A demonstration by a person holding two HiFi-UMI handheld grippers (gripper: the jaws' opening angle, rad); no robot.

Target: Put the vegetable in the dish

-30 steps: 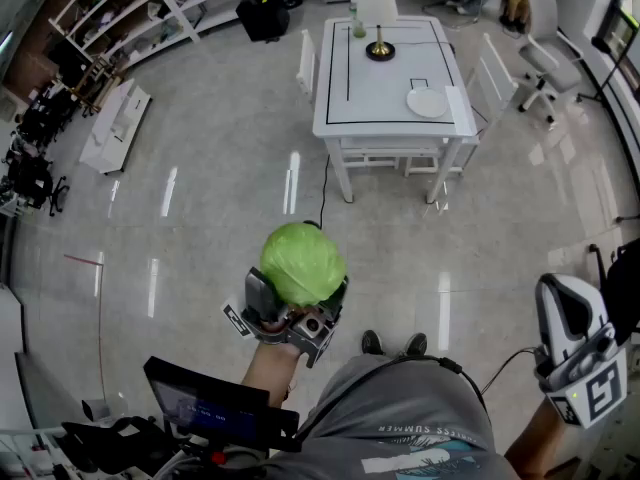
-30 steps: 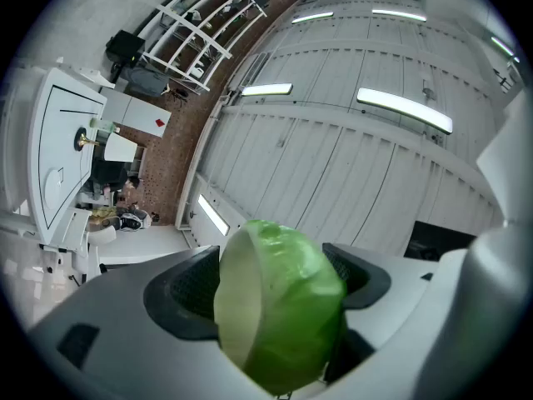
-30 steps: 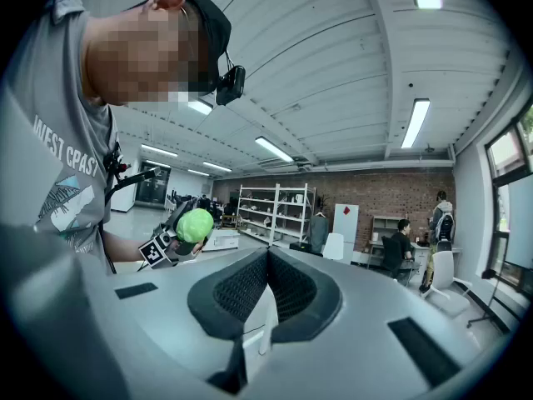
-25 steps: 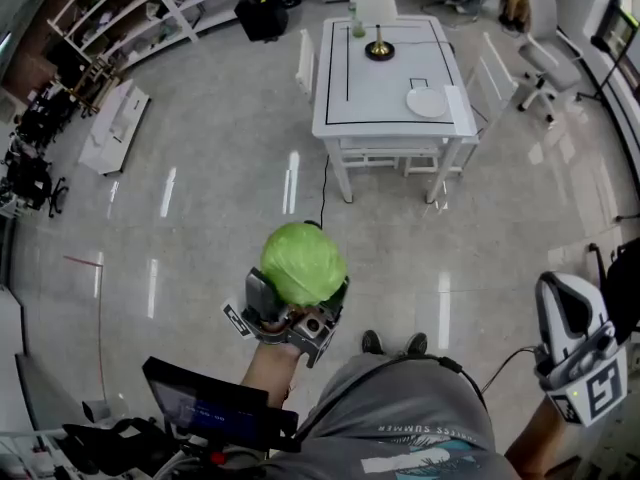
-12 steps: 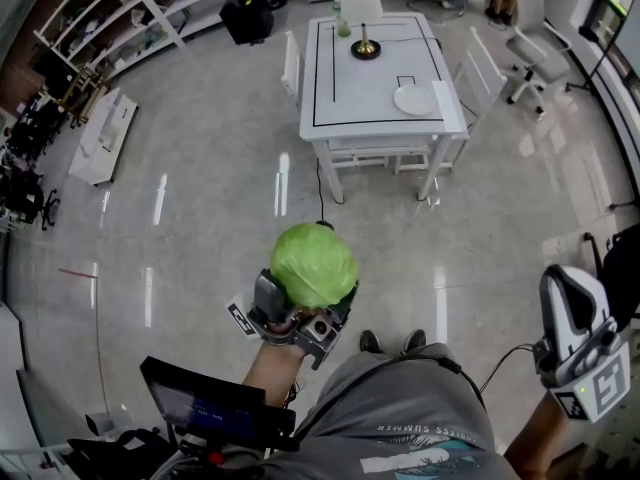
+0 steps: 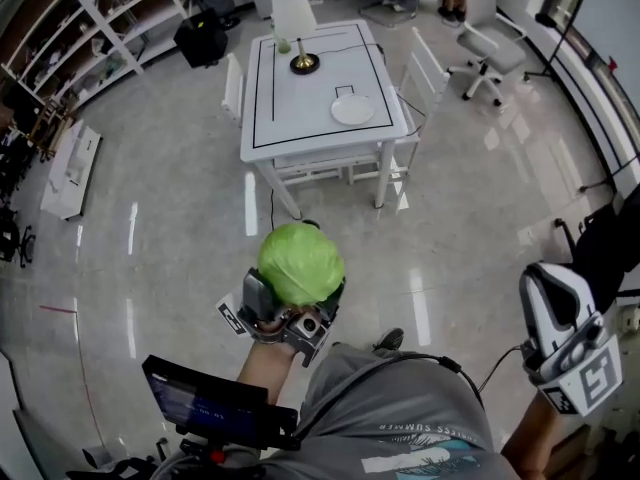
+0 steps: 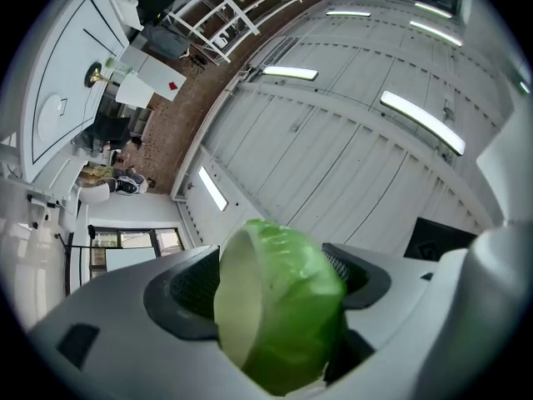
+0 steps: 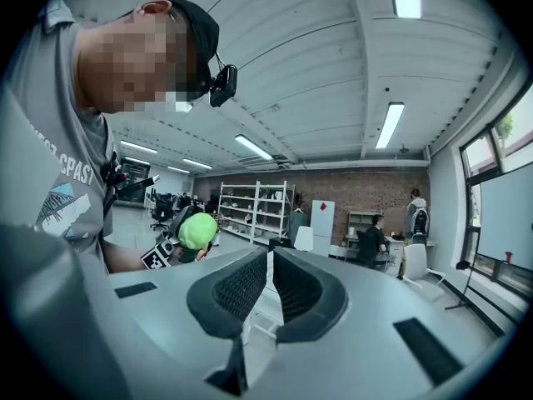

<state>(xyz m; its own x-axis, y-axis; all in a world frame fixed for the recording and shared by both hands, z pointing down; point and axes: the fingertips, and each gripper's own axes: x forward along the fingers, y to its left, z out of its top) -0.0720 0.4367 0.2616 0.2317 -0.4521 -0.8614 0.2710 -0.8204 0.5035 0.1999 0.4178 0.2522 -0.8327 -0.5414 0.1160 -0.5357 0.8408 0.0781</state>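
Note:
A round green cabbage (image 6: 300, 262) sits clamped in my left gripper (image 6: 292, 298), held up in front of the person's body; in the left gripper view the cabbage (image 7: 279, 307) fills the space between both pads. The white dish (image 6: 352, 110) lies on the right side of a white table (image 6: 300, 118) far ahead. My right gripper (image 6: 548, 313) hangs at the lower right, away from everything, jaws together with nothing between them (image 8: 271, 286). The cabbage (image 8: 198, 230) also shows small in the right gripper view.
A brass-based lamp (image 6: 297, 28) and a green cup (image 6: 283, 44) stand at the table's far end. White chairs (image 6: 425, 68) flank the table, an office chair (image 6: 487, 23) stands right, shelving (image 6: 110, 18) left. Shiny floor (image 6: 180, 238) lies between me and the table.
The view has advanced and swung, so the table now sits further left and nearer. The left gripper still carries the cabbage; the right gripper has stayed low at the right.

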